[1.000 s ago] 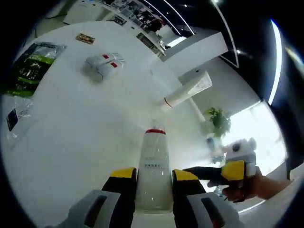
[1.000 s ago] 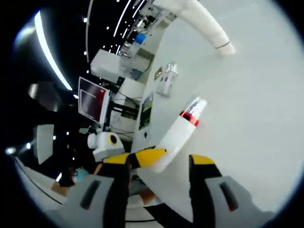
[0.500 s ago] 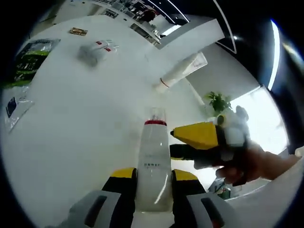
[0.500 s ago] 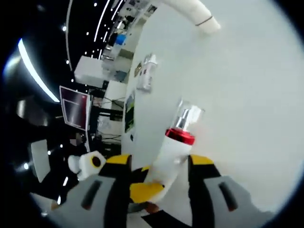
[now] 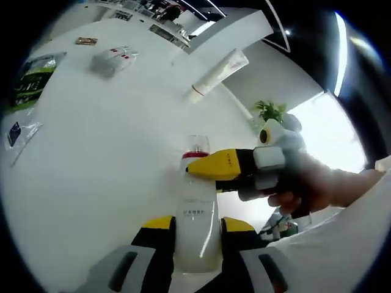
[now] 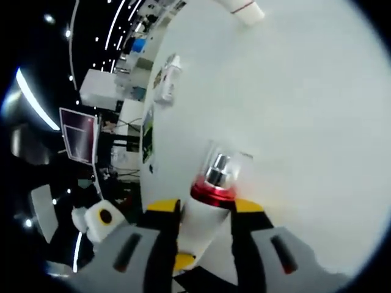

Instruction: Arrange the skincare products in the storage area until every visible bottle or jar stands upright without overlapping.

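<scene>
The right gripper [image 5: 208, 171] has closed in onto the white pump bottle [image 5: 197, 229] with red collar and clear cap; the left gripper [image 5: 197, 227] clamps its base above the white table [image 5: 91, 152].

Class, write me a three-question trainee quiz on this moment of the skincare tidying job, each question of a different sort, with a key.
1. True or false: the white pump bottle with the red collar sits between the jaws of the left claw.
2. Multiple choice: in the left gripper view, the right claw comes in at the bottle's
A. base
B. neck, just under the red collar
C. clear cap
3. Fill in: the white tube with the red band lies ____ on the white table.

Key: 1 true; 2 B; 3 flat (on its side).
</scene>
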